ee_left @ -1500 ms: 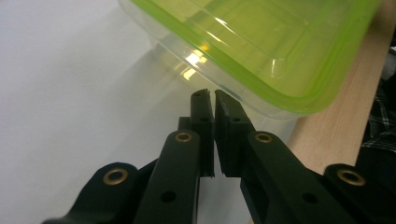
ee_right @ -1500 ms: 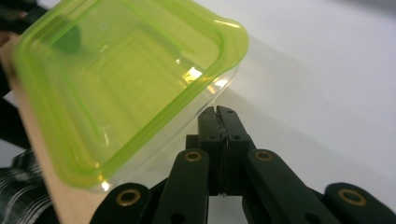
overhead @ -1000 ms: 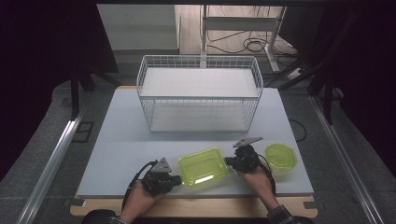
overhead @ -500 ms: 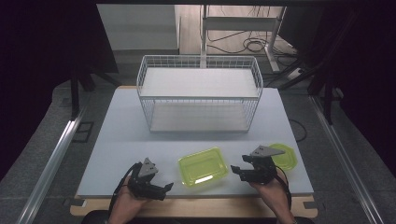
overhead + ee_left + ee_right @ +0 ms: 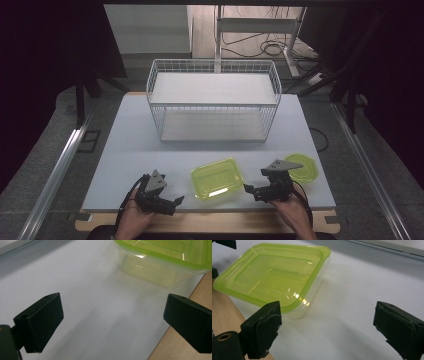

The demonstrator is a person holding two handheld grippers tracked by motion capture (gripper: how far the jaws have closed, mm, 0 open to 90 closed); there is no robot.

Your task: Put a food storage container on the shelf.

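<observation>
Green-lidded box (image 5: 217,179) sits on table (image 5: 150,150), untouched. Left gripper (image 5: 176,202) wide open, empty. Right gripper (image 5: 248,189) jaws just opening, nothing between them.

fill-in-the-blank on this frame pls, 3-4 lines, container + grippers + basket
The lid on the rectangular container is ____ in colour.
Both the left hand-held gripper and the right hand-held gripper have their jaws ____, nothing between them.
The container sits ____ the two grippers.
The white wire basket on the table is ____ inside.

Missing words: green; open; between; empty
</observation>
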